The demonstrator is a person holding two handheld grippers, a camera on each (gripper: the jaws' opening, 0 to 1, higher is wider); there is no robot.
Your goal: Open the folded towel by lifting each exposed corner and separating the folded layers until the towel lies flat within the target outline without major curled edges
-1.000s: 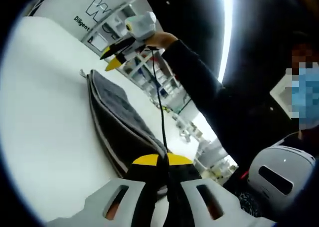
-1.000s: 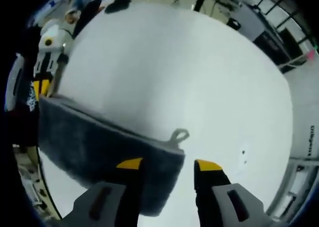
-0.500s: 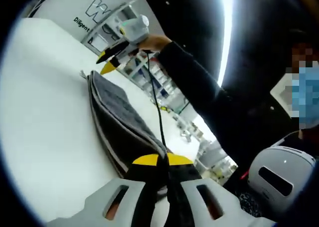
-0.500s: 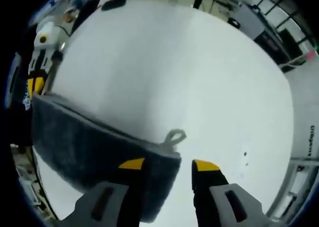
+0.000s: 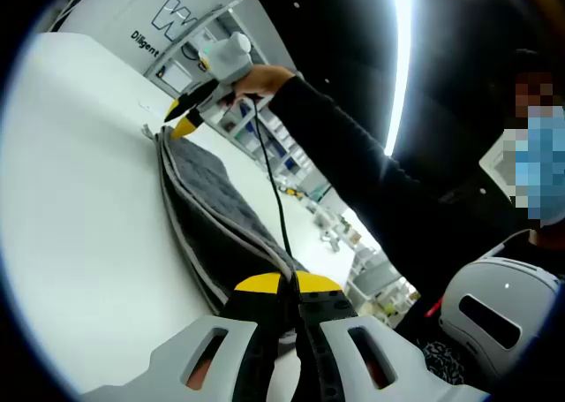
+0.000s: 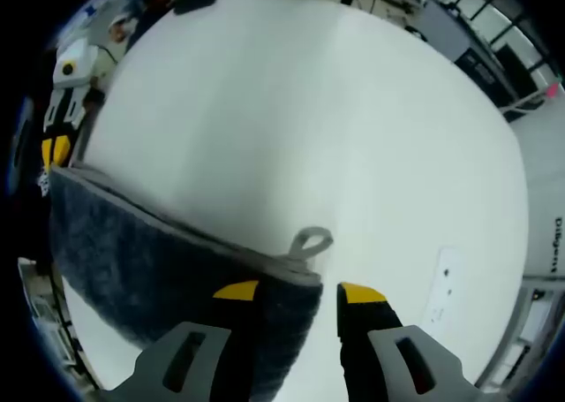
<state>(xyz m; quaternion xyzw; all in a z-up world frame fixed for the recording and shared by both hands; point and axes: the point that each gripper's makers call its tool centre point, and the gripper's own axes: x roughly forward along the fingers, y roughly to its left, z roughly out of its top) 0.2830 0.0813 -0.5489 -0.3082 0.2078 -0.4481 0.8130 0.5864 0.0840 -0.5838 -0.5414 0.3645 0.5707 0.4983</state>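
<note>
Two corners of the folded dark grey terry towel matter here, one at each of your grippers, and the towel's long edge runs straight between them. Your left gripper has its yellow-tipped jaws pressed together on the near corner, the layered pale-trimmed edges fanning away from it across the white counter. Your right gripper stands with its jaws narrowly apart, one jaw over the cloth and the other off its end on bare counter; I cannot tell from either view whether it has any layer pinched, so treat it as not yet gripping. The small grey hanging loop sits just ahead of that gripper, between the jaw tips and slightly beyond them, marking the corner you want. In the left gripper view the right gripper hangs at the far end of the towel, tips right at the corner. The towel looks lifted on edge, not lying flat, with its folds stacked, so the opening is barely begun by my reading. Because the long axis joins your two hands, the next move probably depends on catching only the top layer beside the loop, then drawing it away from the left gripper's corner.
</note>
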